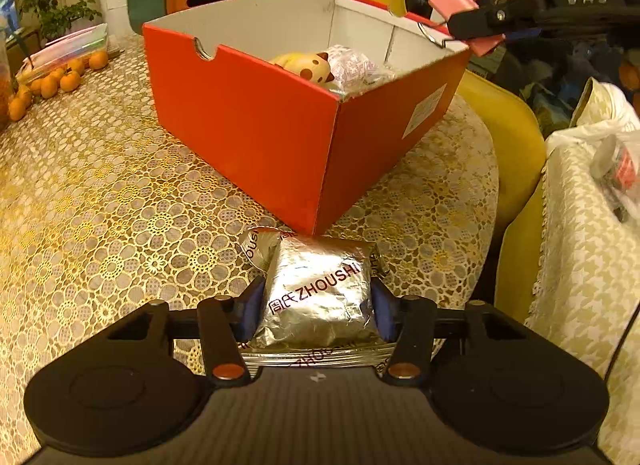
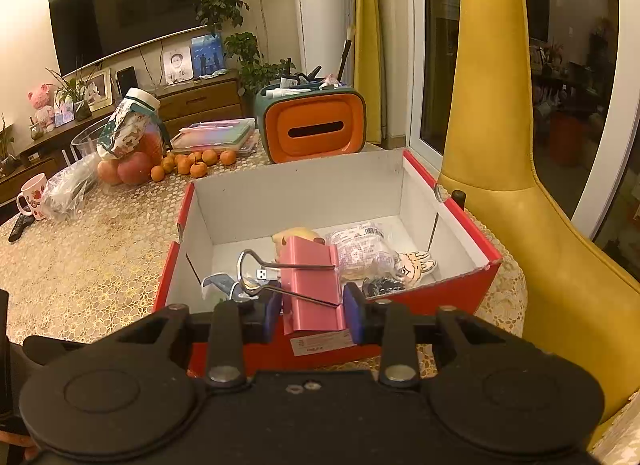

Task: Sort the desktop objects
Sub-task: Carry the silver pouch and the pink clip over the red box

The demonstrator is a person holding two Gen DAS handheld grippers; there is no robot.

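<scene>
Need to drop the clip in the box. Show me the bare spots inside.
Bare floor lies along the red box's far white wall and its left side. The near right is crowded: wrapped packet, yellow toy, hand-shaped cutout.

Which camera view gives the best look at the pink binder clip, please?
The right wrist view: the pink binder clip fills the centre, held in the right gripper above the red box. The left wrist view shows the clip small, at the top right edge.

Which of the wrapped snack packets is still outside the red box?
The silver foil packet on the table, between the left hand-held gripper's pads. The clear-wrapped packet already lies inside the red box.
</scene>
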